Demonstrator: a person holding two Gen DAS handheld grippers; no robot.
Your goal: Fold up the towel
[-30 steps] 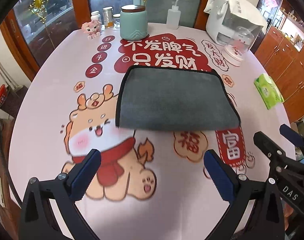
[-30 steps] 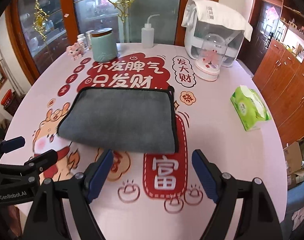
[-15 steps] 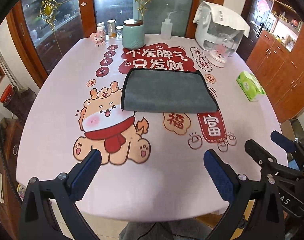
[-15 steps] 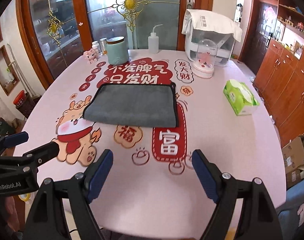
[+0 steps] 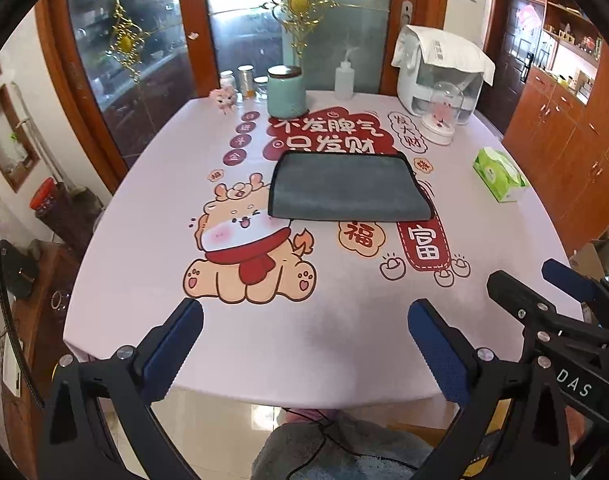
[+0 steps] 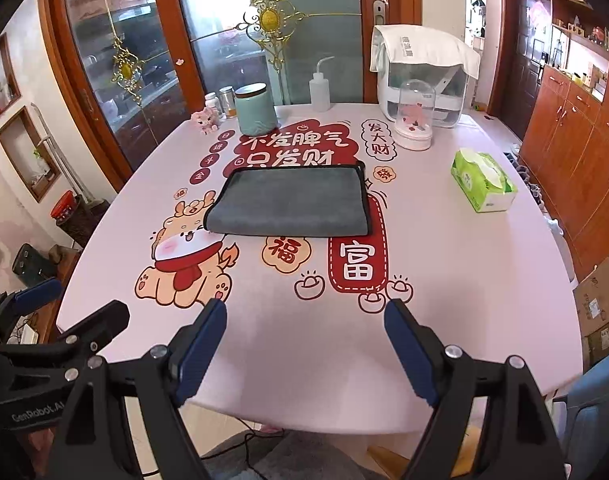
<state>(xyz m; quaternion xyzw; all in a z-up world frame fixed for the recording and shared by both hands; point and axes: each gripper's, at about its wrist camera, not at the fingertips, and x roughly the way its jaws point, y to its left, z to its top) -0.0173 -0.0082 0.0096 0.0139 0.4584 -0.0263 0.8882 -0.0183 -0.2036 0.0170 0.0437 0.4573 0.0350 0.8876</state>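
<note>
A grey towel [image 5: 346,188] with a dark edge lies flat and folded on the pink printed tablecloth [image 5: 144,240], in the middle of the table; it also shows in the right wrist view [image 6: 290,204]. My left gripper [image 5: 304,344] is open and empty, held back over the near table edge, far from the towel. My right gripper [image 6: 306,344] is open and empty, also back at the near edge. Each gripper shows at the side of the other's view.
At the far edge stand a teal canister [image 5: 286,92], a squeeze bottle [image 5: 343,80], small jars [image 5: 244,80], a pink figurine [image 5: 223,98], a white appliance [image 5: 440,68] and a glass dome [image 5: 444,114]. A green tissue pack [image 5: 498,174] lies at the right. Wooden cabinets stand right.
Both grippers have pulled back and up from the towel to the near table edge. The towel lies still where it was. Both stay open.
</note>
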